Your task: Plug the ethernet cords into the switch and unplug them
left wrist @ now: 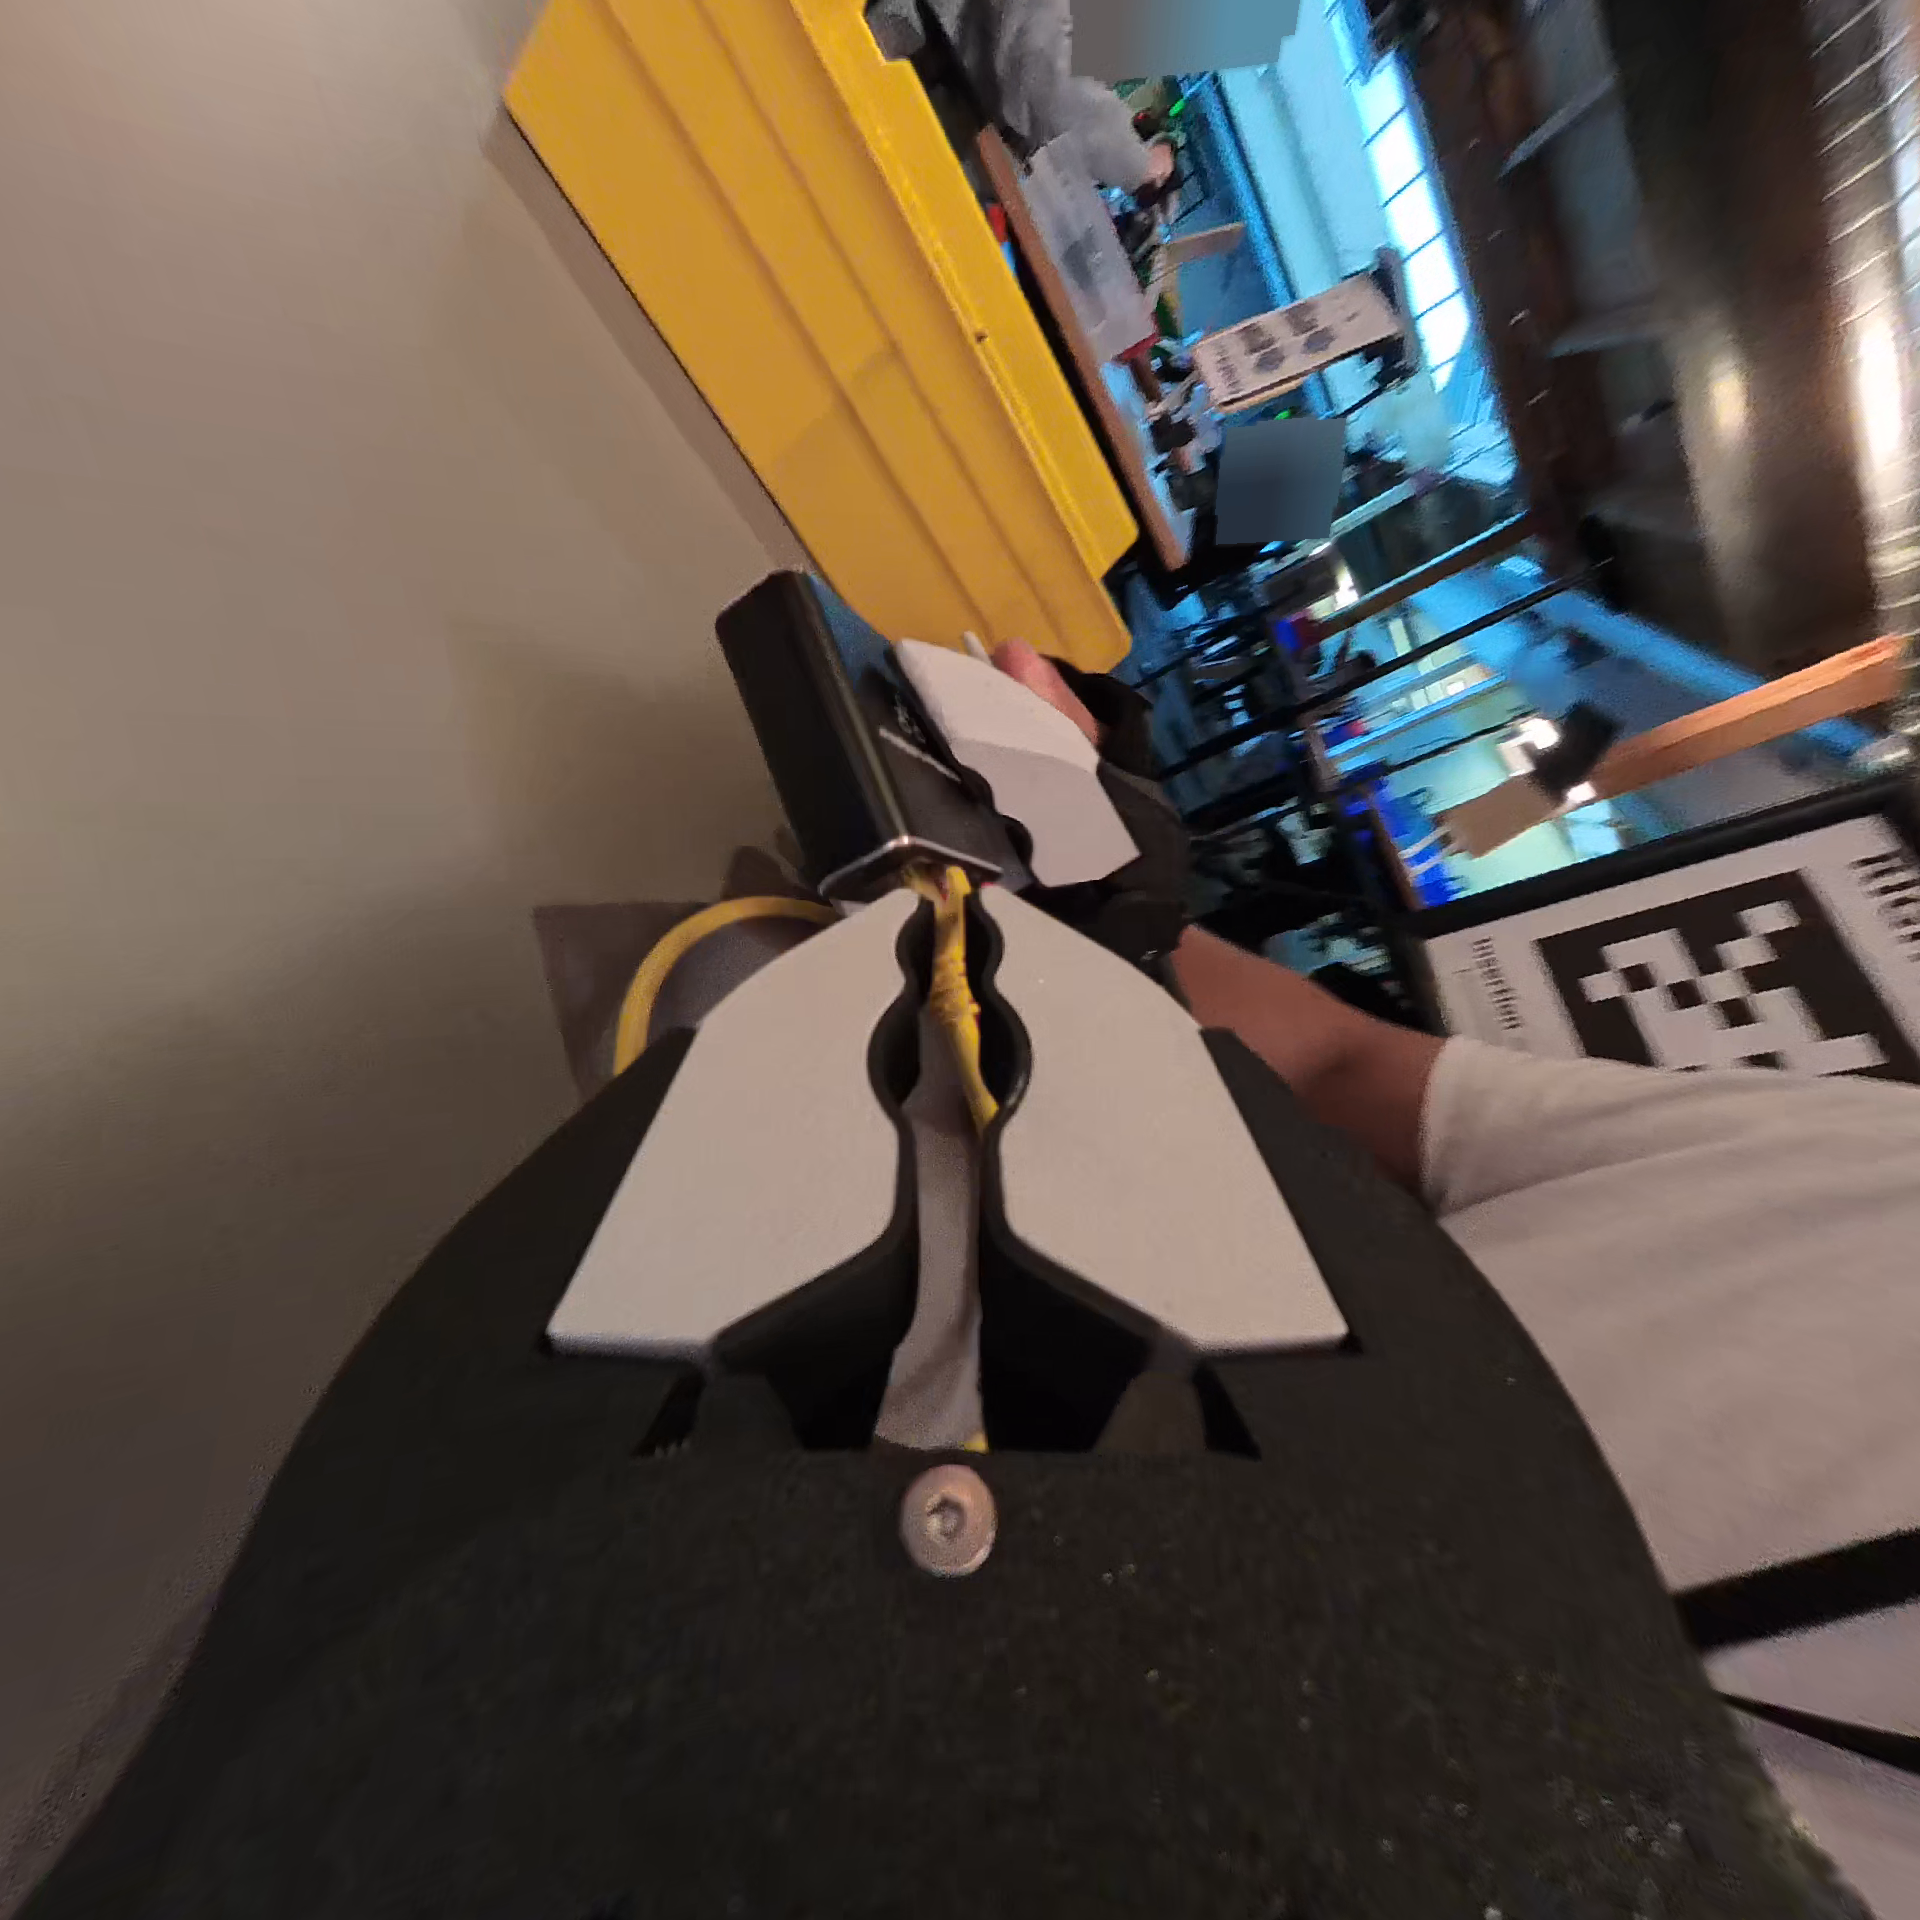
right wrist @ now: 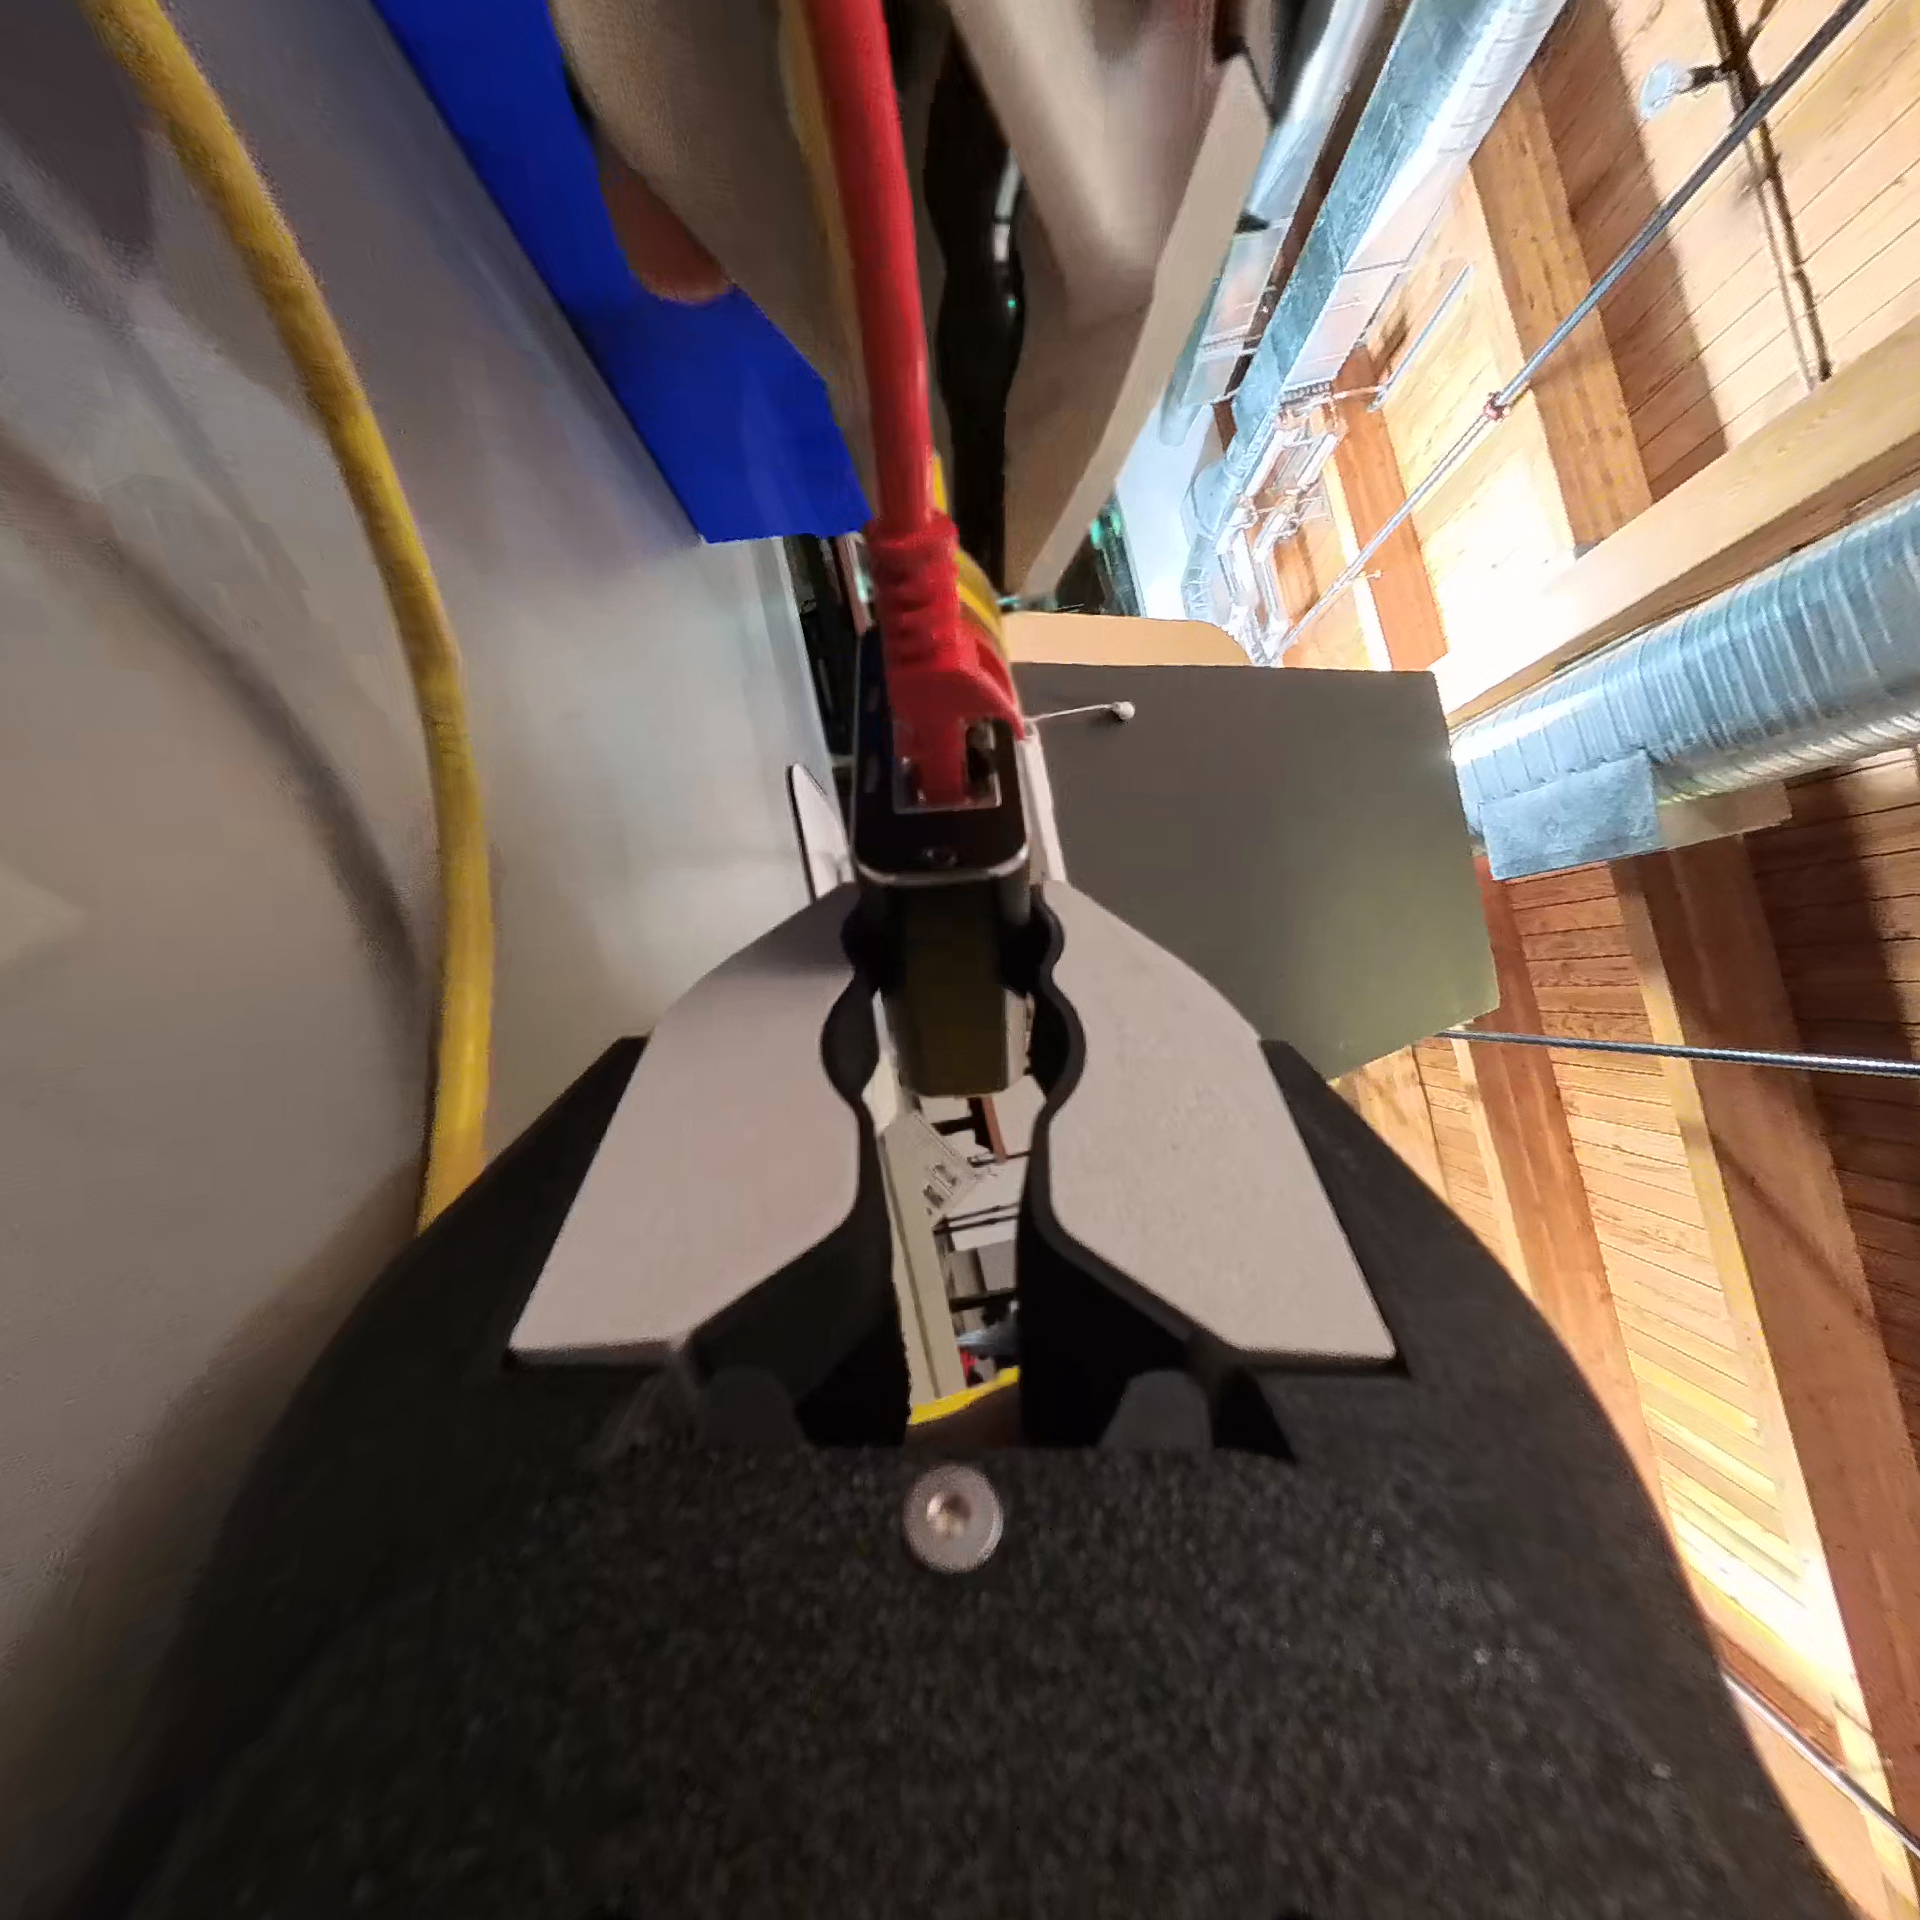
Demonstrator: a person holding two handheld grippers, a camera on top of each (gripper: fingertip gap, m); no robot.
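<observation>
Gripped nearest the lens, the yellow ethernet cord (left wrist: 961, 1023) runs up between the closed fingers of the left gripper (left wrist: 951, 914), which pinches its ribbed boot just behind the plug. Its plug end meets the port edge of the black switch (left wrist: 831, 743), though whether it is seated or only at the mouth is hidden by the fingertips. Holding so close to the plug likely keeps the cord stiff enough to be pushed or pulled straight along the port.

Seen from the right wrist view, the switch (right wrist: 940, 831) stands edge-on, clamped by its body between the narrowed fingers of the right gripper (right wrist: 945, 935); this grip probably serves to brace the switch against the other hand's force. A red ethernet cord (right wrist: 894, 436) is plugged into a port on the switch's far face and trails away from it. Slack from the yellow cord (right wrist: 416, 644) loops to the left of the switch.

Beyond the switch, in the left wrist view, the right gripper (left wrist: 1023, 769) shows with a gloved hand (left wrist: 1122, 821) behind it. Farther past the switch lies a yellow bin (left wrist: 831, 312) on the pale table (left wrist: 260, 520).
</observation>
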